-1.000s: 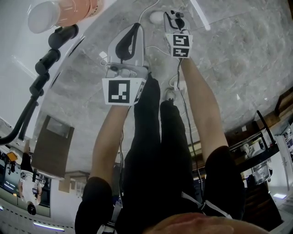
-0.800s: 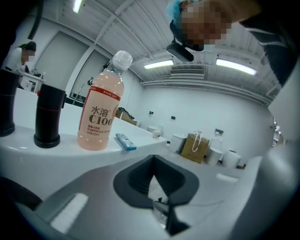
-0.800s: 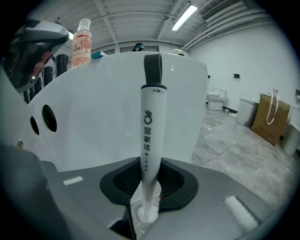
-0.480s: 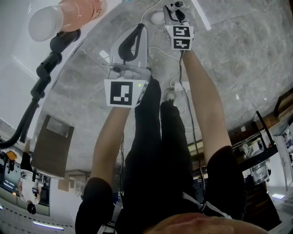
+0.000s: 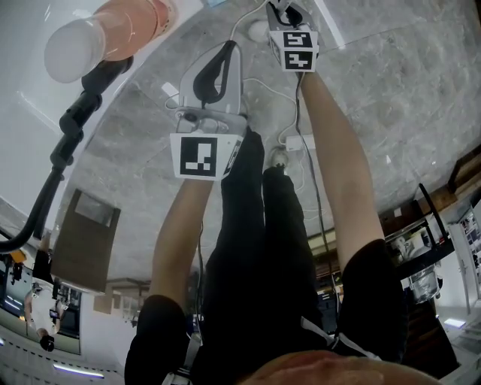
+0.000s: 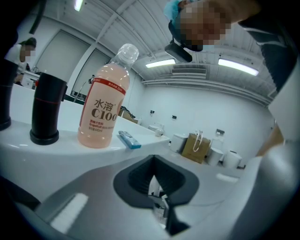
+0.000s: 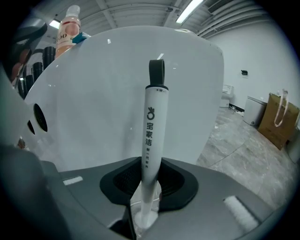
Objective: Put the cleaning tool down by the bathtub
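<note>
In the right gripper view my right gripper [image 7: 149,180] is shut on the cleaning tool [image 7: 153,126], a white handle with a black loop at its top. The handle stands upright just in front of the white bathtub wall [image 7: 103,93]. In the head view the right gripper [image 5: 289,16] reaches far forward at the top edge. My left gripper [image 5: 218,64] hangs over the stone floor beside the tub, its jaws together on nothing. The left gripper [image 6: 154,180] looks along the tub's rim [image 6: 70,147].
On the rim stand a pink drink bottle [image 6: 105,105], a black cylinder [image 6: 47,112] and a small blue item [image 6: 129,139]. A black hose [image 5: 68,135] curves down at the left. A brown paper bag [image 7: 280,119] and a bin [image 7: 255,110] stand across the floor. White cables [image 5: 297,139] lie by the feet.
The right gripper has moved farther forward, toward the top of the head view, with the tool still in it. The left gripper has barely shifted.
</note>
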